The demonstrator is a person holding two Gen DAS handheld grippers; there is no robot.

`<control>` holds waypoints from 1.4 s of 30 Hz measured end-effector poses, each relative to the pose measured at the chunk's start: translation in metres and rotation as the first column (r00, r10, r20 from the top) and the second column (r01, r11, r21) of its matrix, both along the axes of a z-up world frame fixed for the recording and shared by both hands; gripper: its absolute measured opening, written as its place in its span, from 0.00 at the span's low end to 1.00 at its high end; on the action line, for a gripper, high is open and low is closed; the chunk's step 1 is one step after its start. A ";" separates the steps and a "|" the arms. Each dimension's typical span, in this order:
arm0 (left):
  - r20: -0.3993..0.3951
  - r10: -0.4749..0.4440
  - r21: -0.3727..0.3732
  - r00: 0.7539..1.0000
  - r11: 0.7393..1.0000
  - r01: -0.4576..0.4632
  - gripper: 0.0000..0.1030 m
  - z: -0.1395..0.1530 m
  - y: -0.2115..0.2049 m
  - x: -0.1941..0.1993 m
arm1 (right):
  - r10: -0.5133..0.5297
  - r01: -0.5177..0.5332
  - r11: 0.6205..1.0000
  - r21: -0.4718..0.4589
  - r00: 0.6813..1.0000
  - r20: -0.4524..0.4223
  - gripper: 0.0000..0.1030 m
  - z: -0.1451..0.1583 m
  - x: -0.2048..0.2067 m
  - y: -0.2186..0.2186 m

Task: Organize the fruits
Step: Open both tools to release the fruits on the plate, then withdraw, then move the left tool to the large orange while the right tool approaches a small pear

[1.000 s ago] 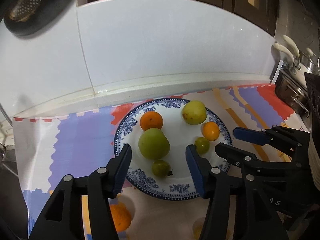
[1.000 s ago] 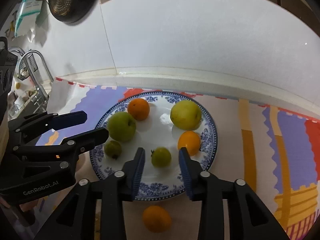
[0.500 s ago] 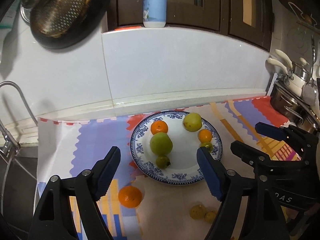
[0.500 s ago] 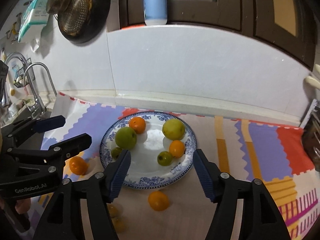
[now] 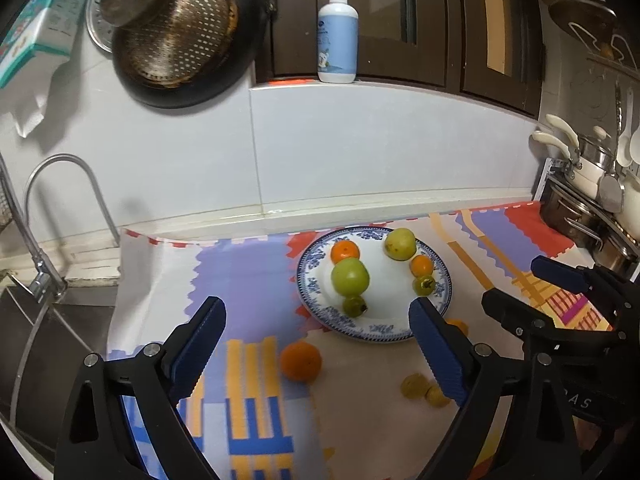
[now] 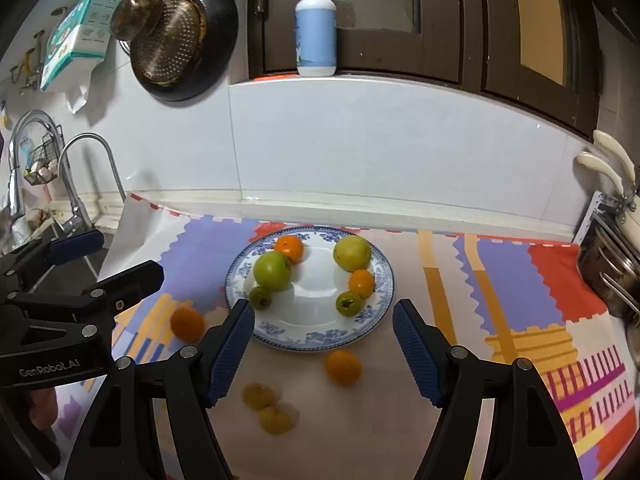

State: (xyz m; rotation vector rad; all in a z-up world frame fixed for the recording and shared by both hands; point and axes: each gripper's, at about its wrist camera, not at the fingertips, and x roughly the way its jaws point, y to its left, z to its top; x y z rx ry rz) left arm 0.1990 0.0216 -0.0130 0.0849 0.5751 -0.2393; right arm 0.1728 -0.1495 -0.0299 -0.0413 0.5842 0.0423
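Six fruits sit on the plate (image 6: pixel 320 336); four lie beside it on the table (image 6: pixel 400 420). Both the left gripper (image 5: pixel 316 320) and the right gripper (image 6: pixel 323 322) hover with fingers spread wide, empty.

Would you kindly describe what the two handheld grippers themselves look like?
Both the left gripper and right gripper have matte black angular frames with silver rivets and ribbed blue finger pads. White "GenRobot.AI" lettering marks the left one's side. No cables or sleeves show.

My right gripper (image 6: pixel 323 340) hangs wide open over a blue-rimmed plate (image 6: pixel 320 338) holding six fruits; an orange (image 6: pixel 343 367) lies just beside the rim
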 end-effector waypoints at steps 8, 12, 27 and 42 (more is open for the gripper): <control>0.058 -0.018 0.038 0.998 0.999 0.016 0.93 -0.001 0.023 -0.019 | -0.053 0.053 0.999 0.003 0.998 0.026 0.70 -0.003 -0.022 0.018; 0.078 -0.039 0.055 0.996 0.998 0.035 0.93 -0.009 0.029 -0.024 | -0.073 0.073 0.997 0.001 0.997 0.011 0.70 -0.012 -0.032 0.026; 0.031 -0.141 0.158 0.989 0.978 0.135 0.92 -0.049 0.031 -0.008 | -0.170 0.169 0.986 -0.014 0.980 -0.102 0.70 -0.053 -0.039 0.038; -0.123 -0.228 0.154 0.966 0.957 0.246 0.76 -0.094 0.015 0.039 | -0.192 0.201 0.980 0.012 0.951 -0.242 0.49 -0.091 -0.016 0.036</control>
